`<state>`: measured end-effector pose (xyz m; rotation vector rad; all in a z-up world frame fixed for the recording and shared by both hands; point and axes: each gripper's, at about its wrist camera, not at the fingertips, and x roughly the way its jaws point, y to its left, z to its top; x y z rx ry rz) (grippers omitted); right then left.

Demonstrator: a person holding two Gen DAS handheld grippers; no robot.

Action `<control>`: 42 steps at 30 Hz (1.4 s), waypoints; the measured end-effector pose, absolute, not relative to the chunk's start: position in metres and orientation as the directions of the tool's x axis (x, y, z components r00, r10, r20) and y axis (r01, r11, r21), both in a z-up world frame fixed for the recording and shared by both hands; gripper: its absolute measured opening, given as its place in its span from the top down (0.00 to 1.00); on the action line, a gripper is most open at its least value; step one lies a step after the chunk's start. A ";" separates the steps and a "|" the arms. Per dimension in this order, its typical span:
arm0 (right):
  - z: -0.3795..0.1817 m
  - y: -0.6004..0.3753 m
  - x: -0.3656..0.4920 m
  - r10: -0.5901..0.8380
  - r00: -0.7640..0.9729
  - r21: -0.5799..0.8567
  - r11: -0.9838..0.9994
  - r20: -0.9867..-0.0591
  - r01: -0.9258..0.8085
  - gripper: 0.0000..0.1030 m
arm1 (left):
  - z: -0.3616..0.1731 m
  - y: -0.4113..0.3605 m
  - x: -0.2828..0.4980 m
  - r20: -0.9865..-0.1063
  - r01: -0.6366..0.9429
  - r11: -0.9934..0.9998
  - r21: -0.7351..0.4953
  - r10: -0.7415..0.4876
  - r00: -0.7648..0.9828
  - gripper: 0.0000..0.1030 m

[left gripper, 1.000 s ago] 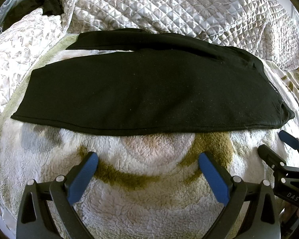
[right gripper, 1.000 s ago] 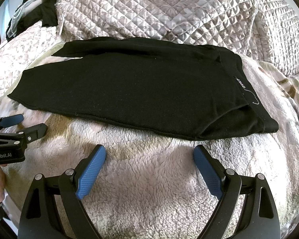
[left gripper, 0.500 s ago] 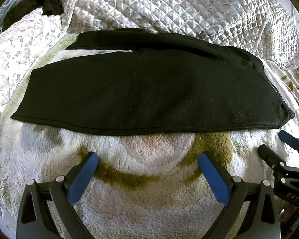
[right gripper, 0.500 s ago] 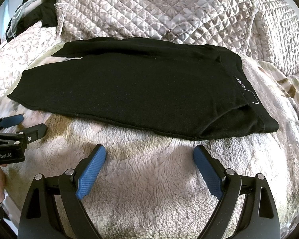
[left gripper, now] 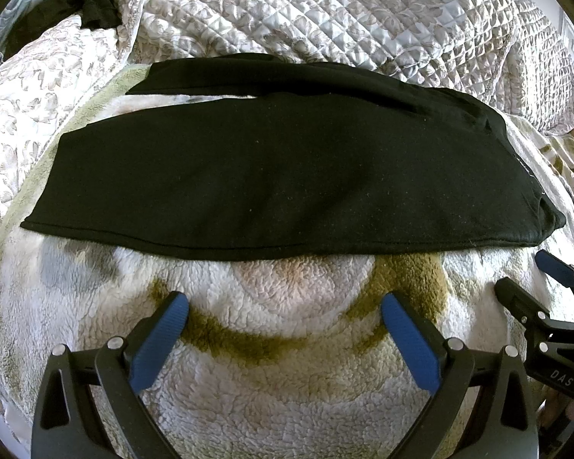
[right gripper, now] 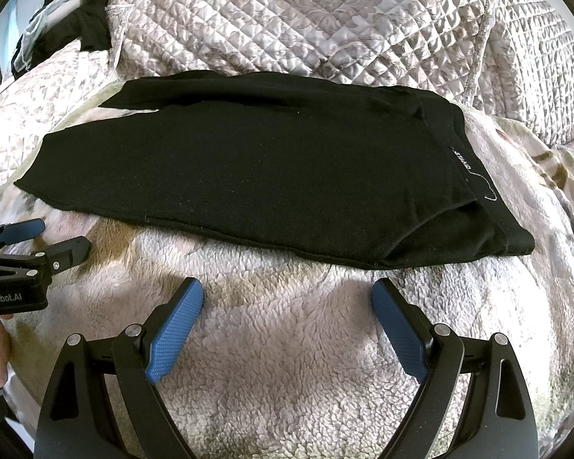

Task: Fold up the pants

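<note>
1 pr black pants (left gripper: pixel 287 176), laid flat across fleece blanket (left gripper: pixel 287 394) on bed, filling 9 to 3 o'clock band, waistband at 3. 2 legs, far one mostly hidden under near one. 2 hand-held grippers: left hand-held gripper (left gripper: pixel 285 315) released, jaws wide, at 6 o'clock, near pants hem edge, not touching; right hand-held gripper (right gripper: pixel 287 298) same, spread wide, nothing grasped. 1 quilt (left gripper: pixel 344 11) bunched at 12. Dark clothes (left gripper: pixel 92 0) at 10–11, cut off, type unclear. Waistband label txt hard to read.
</note>
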<state>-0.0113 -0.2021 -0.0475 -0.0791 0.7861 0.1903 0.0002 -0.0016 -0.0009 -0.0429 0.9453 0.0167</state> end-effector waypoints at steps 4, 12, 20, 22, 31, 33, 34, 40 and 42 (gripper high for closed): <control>-0.048 -0.202 -0.011 0.141 0.691 0.000 0.980 -0.709 -0.200 0.13 | -0.001 -0.002 0.000 -0.811 -0.033 0.999 -0.029 -0.004 0.585 0.01; -0.048 -0.202 -0.011 0.140 0.691 0.000 0.980 -0.709 -0.199 0.13 | -0.001 -0.002 0.000 -0.811 -0.033 0.999 -0.029 -0.004 0.585 0.01; -0.048 -0.202 -0.011 0.140 0.691 0.000 0.980 -0.709 -0.199 0.13 | -0.001 -0.002 0.000 -0.811 -0.033 0.999 -0.029 -0.005 0.585 0.01; -0.048 -0.202 -0.011 0.140 0.690 0.000 0.980 -0.710 -0.199 0.13 | -0.001 -0.002 0.000 -0.811 -0.033 0.999 -0.029 -0.004 0.584 0.01; -0.046 -0.202 -0.011 0.140 0.690 -0.001 0.980 -0.710 -0.199 0.13 | -0.003 -0.002 -0.003 -0.812 -0.032 0.999 -0.028 -0.005 0.583 0.01; -0.046 -0.202 -0.011 0.141 0.688 0.002 0.980 -0.712 -0.199 0.13 | -0.004 -0.003 -0.003 -0.812 -0.032 0.999 -0.028 -0.003 0.584 0.01; -0.046 -0.202 -0.011 0.142 0.686 0.002 0.980 -0.713 -0.200 0.13 | -0.004 -0.002 -0.003 -0.812 -0.032 0.999 -0.028 -0.004 0.584 0.01; -0.049 -0.201 -0.008 0.144 0.680 0.003 0.979 -0.719 -0.204 0.13 | -0.004 -0.003 -0.003 -0.812 -0.033 0.999 -0.026 -0.002 0.584 0.01; -0.050 -0.203 -0.010 0.143 0.679 0.001 0.979 -0.720 -0.206 0.13 | -0.005 -0.003 -0.004 -0.811 -0.033 0.999 -0.025 0.000 0.585 0.00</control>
